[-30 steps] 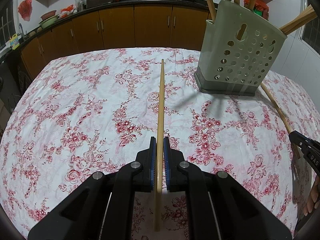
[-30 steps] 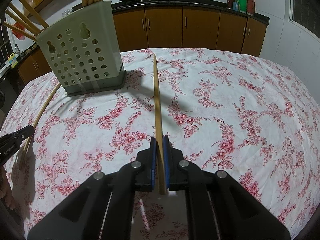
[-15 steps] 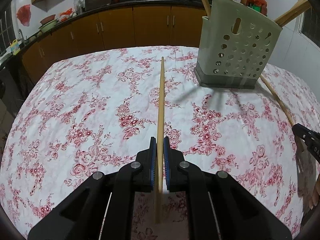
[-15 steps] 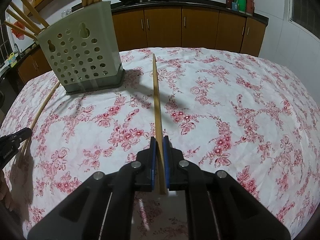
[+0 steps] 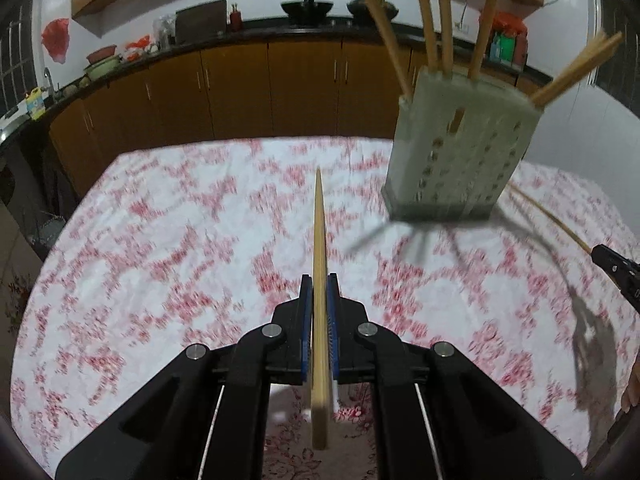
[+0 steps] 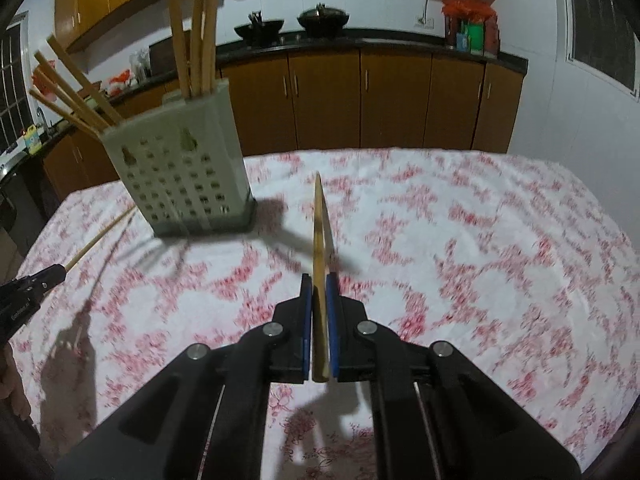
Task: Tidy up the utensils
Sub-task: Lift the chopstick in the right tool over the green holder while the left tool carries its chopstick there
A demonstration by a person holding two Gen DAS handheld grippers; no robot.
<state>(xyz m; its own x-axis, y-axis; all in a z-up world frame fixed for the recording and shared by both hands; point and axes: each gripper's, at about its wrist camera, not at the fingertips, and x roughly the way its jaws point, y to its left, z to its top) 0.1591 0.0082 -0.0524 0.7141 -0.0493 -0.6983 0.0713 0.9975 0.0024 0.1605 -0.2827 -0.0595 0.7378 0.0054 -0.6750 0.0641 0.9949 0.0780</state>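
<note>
Wooden kitchen cabinets [image 5: 280,88] with a dark counter back the left wrist view, and a floral red-and-white tablecloth [image 5: 160,248] covers the table. At the bottom, the left gripper [image 5: 319,296] is clamped on a slim wooden chopstick [image 5: 319,240] that runs straight ahead, its blue pads pressing both sides. A pale green perforated plastic holder [image 5: 460,160] stands upright on the cloth at the right, with more wooden sticks fanning from its top.

From the right wrist view, the same cloth [image 6: 480,260] blurs beneath the right gripper [image 6: 319,294], which is closed on another chopstick [image 6: 319,232]. That holder [image 6: 180,172] stands to the left, and the other gripper's black tip holds its stick at the left edge.
</note>
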